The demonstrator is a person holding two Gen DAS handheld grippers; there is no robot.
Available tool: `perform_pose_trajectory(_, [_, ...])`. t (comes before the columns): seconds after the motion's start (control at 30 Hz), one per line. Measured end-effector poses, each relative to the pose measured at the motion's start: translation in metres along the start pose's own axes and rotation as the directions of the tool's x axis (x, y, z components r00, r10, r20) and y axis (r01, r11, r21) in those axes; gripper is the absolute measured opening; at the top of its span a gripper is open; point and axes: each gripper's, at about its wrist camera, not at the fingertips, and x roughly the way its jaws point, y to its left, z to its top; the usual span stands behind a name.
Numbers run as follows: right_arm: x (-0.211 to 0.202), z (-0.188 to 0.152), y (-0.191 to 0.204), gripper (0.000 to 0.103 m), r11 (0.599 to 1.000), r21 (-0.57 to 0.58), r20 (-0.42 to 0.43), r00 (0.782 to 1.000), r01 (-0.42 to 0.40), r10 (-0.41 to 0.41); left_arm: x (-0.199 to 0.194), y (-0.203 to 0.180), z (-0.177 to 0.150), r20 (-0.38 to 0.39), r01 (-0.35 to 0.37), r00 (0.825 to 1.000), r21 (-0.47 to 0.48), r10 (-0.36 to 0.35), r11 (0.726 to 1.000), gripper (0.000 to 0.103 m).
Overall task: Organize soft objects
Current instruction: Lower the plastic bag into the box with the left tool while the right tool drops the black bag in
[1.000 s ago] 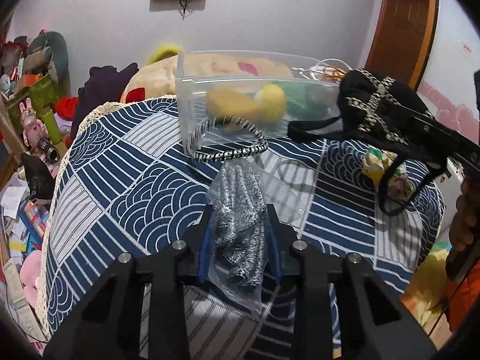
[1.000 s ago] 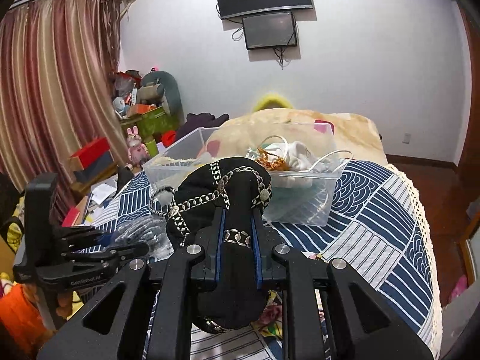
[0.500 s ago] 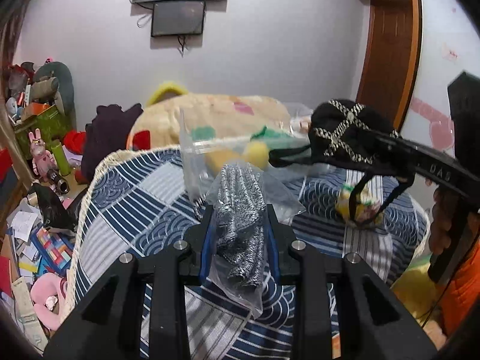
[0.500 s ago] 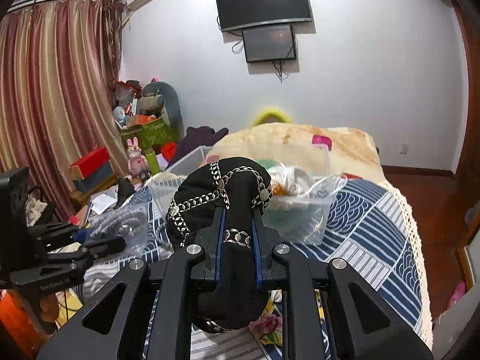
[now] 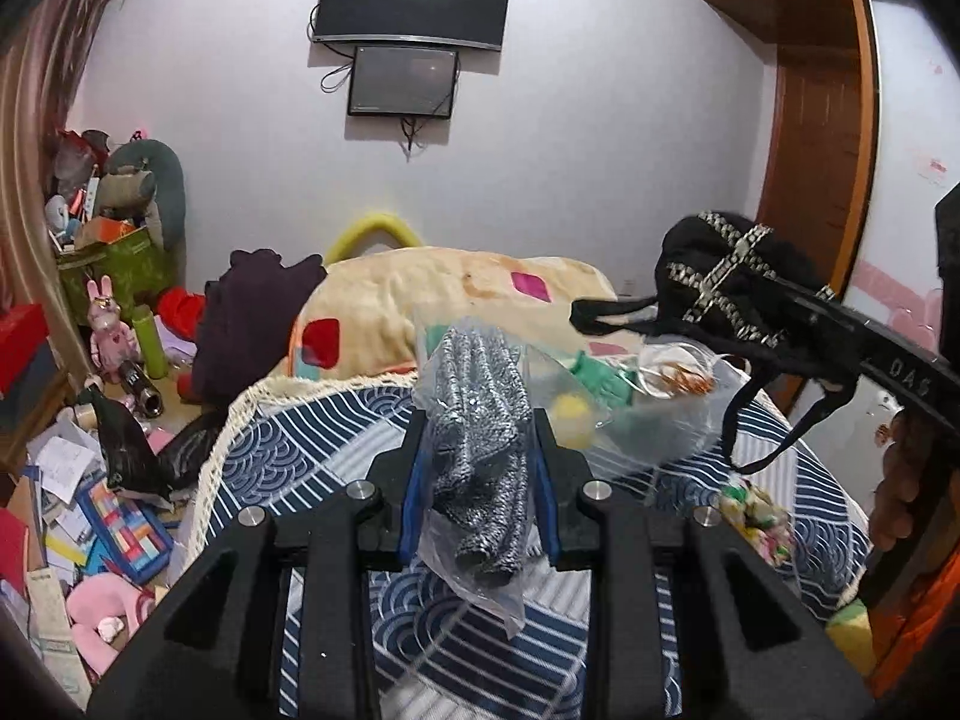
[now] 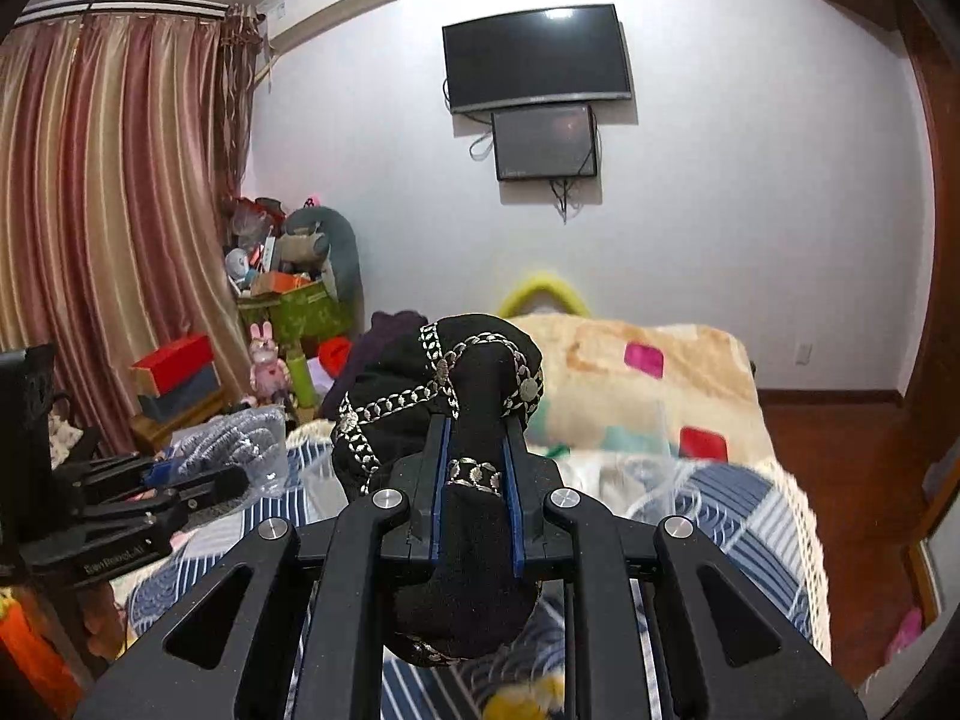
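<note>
A: Item one, nearest: the left hand-held gripper (image 5: 477,474). State?

B: It is clamping a grey knitted piece in a clear bag (image 5: 480,450), long axis running along the fingers, loose bag end drooping toward the camera. It is hanging above the blue wave-pattern cloth (image 5: 288,450), in front of the clear plastic bin (image 5: 654,432).

A: Item two?

B: The right hand-held gripper (image 6: 477,492), jaws pressing together on a black chain-trimmed bag (image 6: 474,396). Its straps are dangling over the bin's right side.

A: Which is nearer the bin?

B: Judging from the left view, both are hovering close; the bin is lying just ahead of the knitted piece and below the black bag.

A: Bin contents?

B: It is holding a yellow ball (image 5: 573,411), something green (image 5: 597,375) and an orange tangle in clear wrap (image 5: 681,375). The rest is too blurred to tell.

A: Beyond the bin?

B: A cream blanket with coloured patches (image 5: 450,294) is lying behind it; a floral scrunchie (image 5: 750,510) is sitting on the cloth to the bin's right.
</note>
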Motion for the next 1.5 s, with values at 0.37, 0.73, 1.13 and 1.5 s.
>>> perform_pose_trajectory(0.37, [0.029, 0.023, 0.01, 0.014, 1.0, -0.019, 0.018, 1.0, 0.016, -0.016, 0.034, 0.01, 0.024, -0.009, -0.015, 1.0, -0.023, 0.015, 1.0, 0.03])
perform_pose_trajectory(0.73, [0.079, 0.013, 0.011, 0.014, 0.996, -0.075, -0.129, 0.99, 0.044, -0.054, 0.082, 0.0, 0.022, -0.117, 0.004, 0.993, 0.017, -0.002, 1.0, 0.031])
perform_pose_trajectory(1.13, [0.118, -0.006, 0.003, 0.014, 0.984, -0.162, -0.317, 0.941, 0.071, -0.12, 0.111, -0.012, 0.029, -0.149, 0.0, 0.989, 0.055, 0.008, 0.998, 0.031])
perform_pose_trajectory(1.5, [0.109, -0.008, -0.002, 0.025, 0.983, -0.174, -0.337, 0.934, 0.063, -0.119, 0.118, -0.012, 0.023, -0.194, 0.008, 0.981, 0.053, 0.003, 0.999, 0.042])
